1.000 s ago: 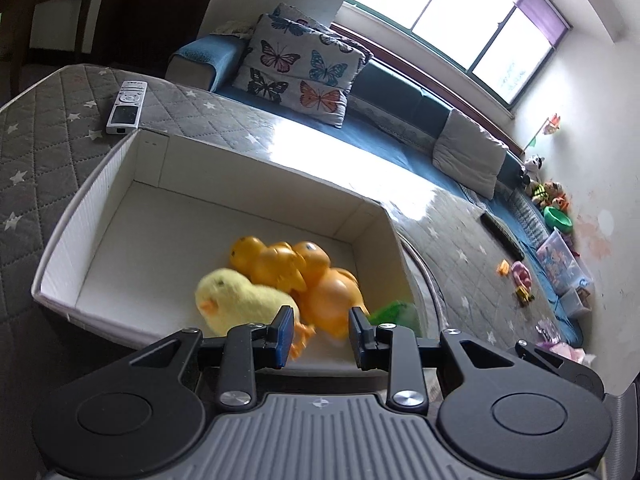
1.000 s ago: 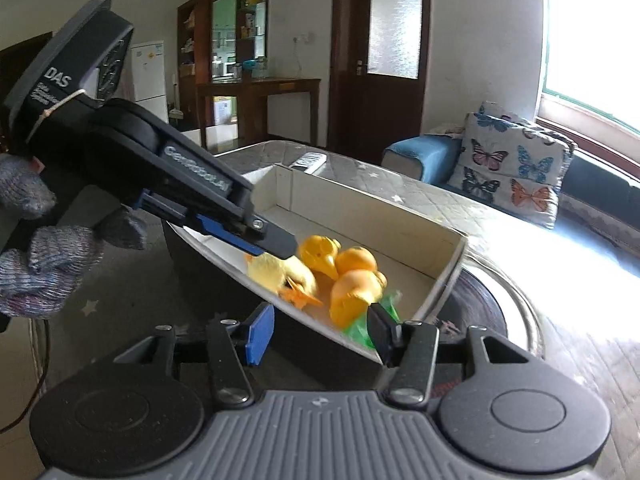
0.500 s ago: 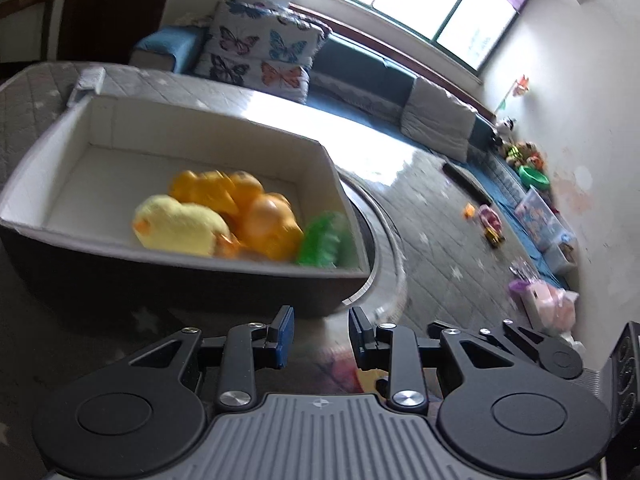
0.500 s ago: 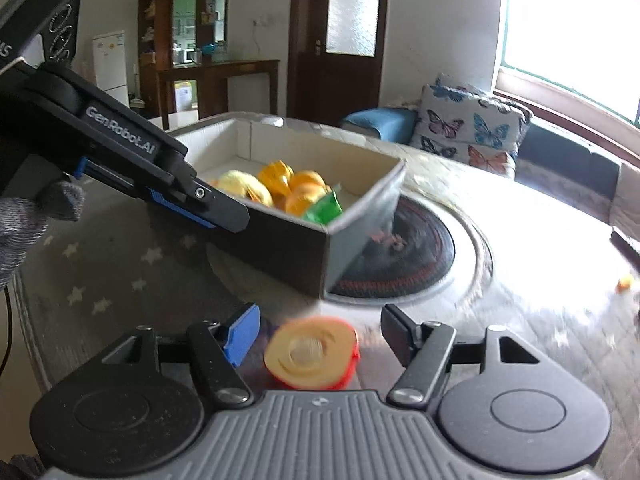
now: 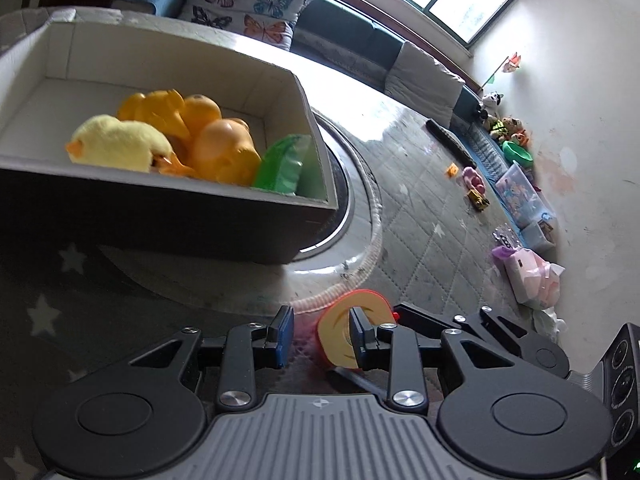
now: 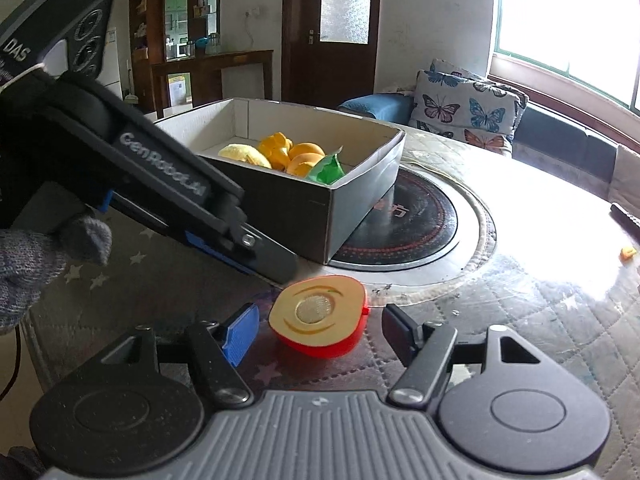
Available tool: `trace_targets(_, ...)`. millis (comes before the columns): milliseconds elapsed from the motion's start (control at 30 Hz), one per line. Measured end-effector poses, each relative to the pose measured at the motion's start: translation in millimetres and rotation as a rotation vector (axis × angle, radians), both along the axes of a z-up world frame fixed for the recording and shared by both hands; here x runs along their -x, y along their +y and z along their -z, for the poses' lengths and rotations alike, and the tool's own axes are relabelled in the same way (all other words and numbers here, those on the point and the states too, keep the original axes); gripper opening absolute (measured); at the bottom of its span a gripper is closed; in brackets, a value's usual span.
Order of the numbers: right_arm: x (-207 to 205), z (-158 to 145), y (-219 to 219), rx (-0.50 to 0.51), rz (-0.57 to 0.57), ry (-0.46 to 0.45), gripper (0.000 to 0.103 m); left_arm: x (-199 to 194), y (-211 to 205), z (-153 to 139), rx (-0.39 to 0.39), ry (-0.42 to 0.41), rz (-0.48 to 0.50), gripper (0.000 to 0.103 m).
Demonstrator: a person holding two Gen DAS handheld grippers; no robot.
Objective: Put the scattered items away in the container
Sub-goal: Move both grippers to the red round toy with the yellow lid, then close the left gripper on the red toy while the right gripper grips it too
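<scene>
A toy half apple [image 6: 320, 318], red skin and cream cut face, lies on the quilted table. My right gripper [image 6: 320, 330] is open with its jaws on either side of it, not touching. In the left wrist view the half apple [image 5: 340, 330] sits behind my right fingertip. My left gripper [image 5: 322, 334] is open and empty, just left of the apple. The cardboard box [image 5: 168, 208] holds a yellow plush chick [image 5: 116, 144], orange toy ducks [image 5: 200, 132] and a green toy [image 5: 280, 168]. The box also shows in the right wrist view [image 6: 360, 196].
A round black hob [image 6: 412, 232] is set into the table beside the box. A dark remote [image 5: 450, 140] and small toys [image 5: 476, 188] lie farther off. A butterfly cushion [image 6: 468, 108] lies on the sofa behind.
Both grippers have drawn back from above the box and dropped to the table in front of it. The half apple has come into view between the right jaws.
</scene>
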State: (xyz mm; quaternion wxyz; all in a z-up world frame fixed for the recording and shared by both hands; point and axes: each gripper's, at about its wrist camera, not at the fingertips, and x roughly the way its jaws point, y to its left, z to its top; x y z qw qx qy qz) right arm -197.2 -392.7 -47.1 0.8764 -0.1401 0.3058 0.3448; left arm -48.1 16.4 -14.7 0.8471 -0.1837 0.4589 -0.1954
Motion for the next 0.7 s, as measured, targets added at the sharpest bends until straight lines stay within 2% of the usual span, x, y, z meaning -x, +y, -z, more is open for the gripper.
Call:
trace_targets(133,2,3,2,0.012,0.005,-0.013,0.068,-3,-2,5,0.028,0.018,0.007,0.033)
trace_targets(333,2,5,4,0.017,0.017,-0.009,0.059,-8,-5,10,0.058,0.037,0.013,0.033)
trace_targets(700,1,6,0,-0.003,0.033,-0.003,0.058,-11,-1,15,0.101,0.055,0.001,0.032)
